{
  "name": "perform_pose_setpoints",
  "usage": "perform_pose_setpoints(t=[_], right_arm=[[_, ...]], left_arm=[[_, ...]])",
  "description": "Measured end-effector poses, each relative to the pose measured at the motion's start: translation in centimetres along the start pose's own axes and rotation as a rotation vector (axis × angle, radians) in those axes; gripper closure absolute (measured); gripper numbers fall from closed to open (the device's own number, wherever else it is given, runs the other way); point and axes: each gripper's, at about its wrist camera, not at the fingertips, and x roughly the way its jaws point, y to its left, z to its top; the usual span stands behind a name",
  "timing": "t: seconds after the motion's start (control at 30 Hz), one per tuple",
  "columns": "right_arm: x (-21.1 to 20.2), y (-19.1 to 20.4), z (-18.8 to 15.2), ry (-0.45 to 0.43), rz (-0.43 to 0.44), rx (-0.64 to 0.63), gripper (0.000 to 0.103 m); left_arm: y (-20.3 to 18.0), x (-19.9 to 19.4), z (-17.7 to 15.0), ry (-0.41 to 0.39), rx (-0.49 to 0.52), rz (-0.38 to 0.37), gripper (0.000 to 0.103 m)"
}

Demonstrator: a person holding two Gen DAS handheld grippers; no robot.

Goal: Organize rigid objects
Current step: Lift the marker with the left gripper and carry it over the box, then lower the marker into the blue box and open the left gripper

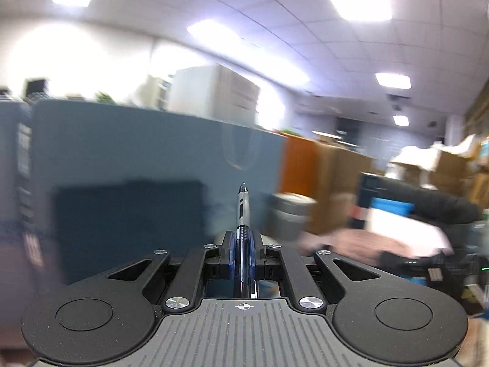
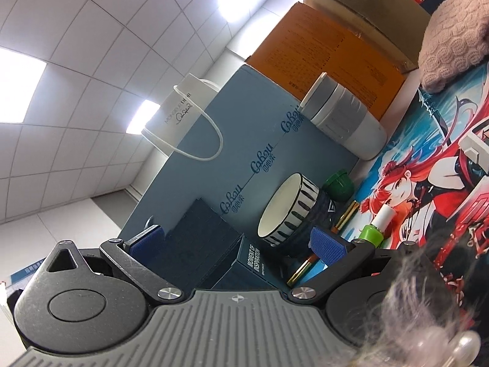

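Note:
My left gripper (image 1: 243, 238) is shut on a blue and silver pen (image 1: 243, 211), which points forward and up between the pads, lifted in the air; the view is blurred. My right gripper (image 2: 238, 240) is open and empty, tilted, with blue pads (image 2: 327, 246). Beyond it stands a striped black and white cup (image 2: 287, 211) on a dark box (image 2: 253, 263). A green cap (image 2: 337, 185), gold-tipped pens (image 2: 345, 214) and a green and white tube (image 2: 377, 226) lie by the anime desk mat (image 2: 428, 165).
A blue paper bag (image 2: 244, 140) with white handles stands behind the cup. A grey and white flask (image 2: 342, 116) stands by an orange box (image 2: 324, 49). A pink knit cloth (image 2: 452, 30) lies on the mat. Cardboard boxes (image 1: 345, 177) are at the right.

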Motion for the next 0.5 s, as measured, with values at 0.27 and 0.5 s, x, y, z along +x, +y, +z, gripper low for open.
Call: perform_pose_setpoints(t=[0.27,0.5], right_arm=[[0.2,-0.2,-0.1,0.016,-0.014,0.006,0.000],[0.2,-0.3,-0.1,0.016,-0.014,0.012,0.000]], left_arm=[[1.7,4.7,-1.3,0.184,0.281,0.185,0.095],[3.1,6.7,-3.7,0.314,0.270,0.116,0.095]])
